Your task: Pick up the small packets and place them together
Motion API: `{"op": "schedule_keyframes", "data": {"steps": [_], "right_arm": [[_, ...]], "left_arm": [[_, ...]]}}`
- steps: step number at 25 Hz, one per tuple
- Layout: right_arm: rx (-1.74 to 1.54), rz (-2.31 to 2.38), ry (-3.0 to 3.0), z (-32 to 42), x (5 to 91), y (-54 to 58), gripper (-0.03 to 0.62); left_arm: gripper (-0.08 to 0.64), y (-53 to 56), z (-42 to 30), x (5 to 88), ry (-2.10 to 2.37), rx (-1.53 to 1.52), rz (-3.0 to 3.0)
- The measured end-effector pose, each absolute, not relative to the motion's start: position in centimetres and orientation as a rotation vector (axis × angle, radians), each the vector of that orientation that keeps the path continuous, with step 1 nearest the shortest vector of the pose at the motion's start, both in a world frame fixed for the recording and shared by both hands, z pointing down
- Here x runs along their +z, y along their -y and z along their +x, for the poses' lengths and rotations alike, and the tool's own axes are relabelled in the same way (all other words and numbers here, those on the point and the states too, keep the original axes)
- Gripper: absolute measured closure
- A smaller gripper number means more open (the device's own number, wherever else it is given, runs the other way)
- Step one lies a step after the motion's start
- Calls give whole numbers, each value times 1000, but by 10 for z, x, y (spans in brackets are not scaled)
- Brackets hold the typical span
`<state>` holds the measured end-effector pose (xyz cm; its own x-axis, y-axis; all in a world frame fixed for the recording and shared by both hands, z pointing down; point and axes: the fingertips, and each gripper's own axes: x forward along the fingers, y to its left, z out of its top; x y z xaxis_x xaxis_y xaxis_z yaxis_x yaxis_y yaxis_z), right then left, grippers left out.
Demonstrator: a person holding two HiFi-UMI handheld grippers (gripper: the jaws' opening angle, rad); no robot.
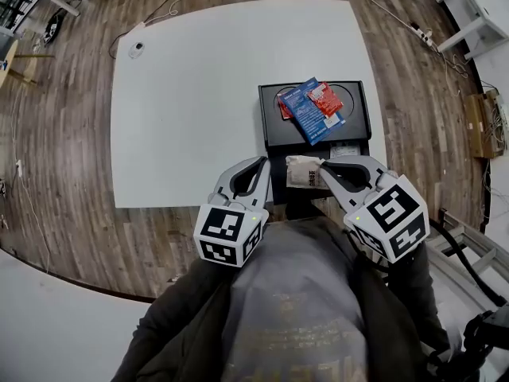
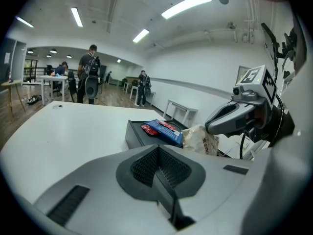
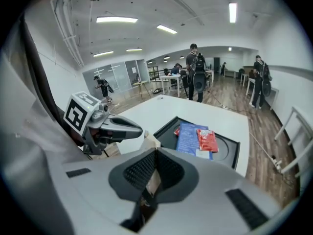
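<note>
Beige packet (image 1: 302,173) looks light, crinkly; right gripper (image 1: 323,167) pinches its edge near the black tray (image 1: 269,126); left gripper (image 1: 262,162) clenched, empty.

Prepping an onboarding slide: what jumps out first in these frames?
The right gripper is shut on a pale crumpled packet, held up by the front edge of the black tray. On the tray a blue packet and red packets lie piled together. The left gripper sits shut and empty alongside.
</note>
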<state>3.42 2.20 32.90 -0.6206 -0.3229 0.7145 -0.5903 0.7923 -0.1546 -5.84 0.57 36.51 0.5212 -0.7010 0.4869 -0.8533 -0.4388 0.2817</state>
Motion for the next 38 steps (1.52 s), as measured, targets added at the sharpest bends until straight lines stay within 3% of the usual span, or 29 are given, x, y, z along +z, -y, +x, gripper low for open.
{"op": "schedule_keyframes", "data": {"steps": [8,17,38], "right_arm": [[449,851,2341,69,298,49,583],[531,872,2276,85,339,101,583],[500,1012,2214,108,348,123,557]], "left_arm": [[558,5,-66,358,1328,423,2261],[558,10,-76,372,1375,485,2158],[558,7,-75,386,1372,500,2093]]}}
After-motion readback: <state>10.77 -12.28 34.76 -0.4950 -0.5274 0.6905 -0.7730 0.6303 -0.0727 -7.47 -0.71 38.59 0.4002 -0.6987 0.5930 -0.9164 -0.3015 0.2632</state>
